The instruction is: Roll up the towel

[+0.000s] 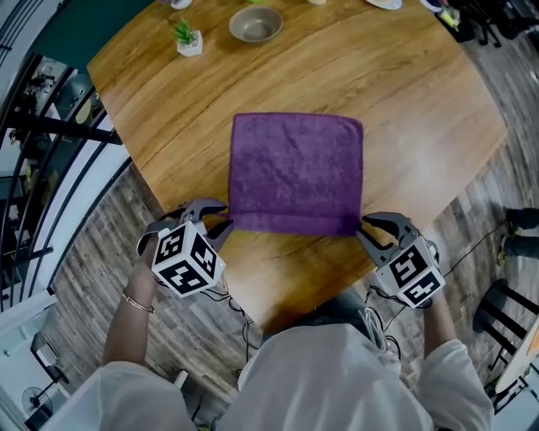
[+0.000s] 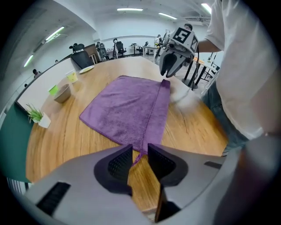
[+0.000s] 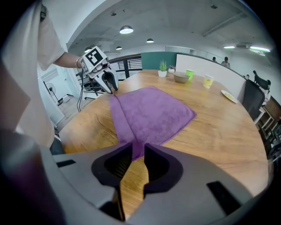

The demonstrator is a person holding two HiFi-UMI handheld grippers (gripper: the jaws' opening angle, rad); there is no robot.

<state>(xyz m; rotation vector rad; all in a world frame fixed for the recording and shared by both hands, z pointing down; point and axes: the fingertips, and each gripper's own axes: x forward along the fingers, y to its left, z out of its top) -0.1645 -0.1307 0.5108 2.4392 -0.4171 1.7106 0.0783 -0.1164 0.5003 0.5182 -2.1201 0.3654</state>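
Head view: a square purple terry towel lies flat in the middle of the round wooden table, its near edge parallel to the person's chest. The left claw sits at the near left corner and the right claw at the near right corner, both pointing steeply down. A beige bowl and a small potted plant stand well apart at the far side.

Left gripper view: the left claw stands at a narrow gap. The corner tip of the towel lies between the jaws, but wood shows through the gap and the pads do not seem to press on the cloth. A narrow strip along the near edge looks turned over already. The right claw touches the far end of that strip.

Right gripper view: the right claw is likewise only slightly apart, the corner of the towel reaching between its jaws without being pinched. The left claw sits at the other end of the folded strip.

The strip's long axis runs straight from claw to claw, and the rest of the towel stretches away from both. Each claw is equally near its own corner, so rolling probably means gripping both ends and turning them away together.
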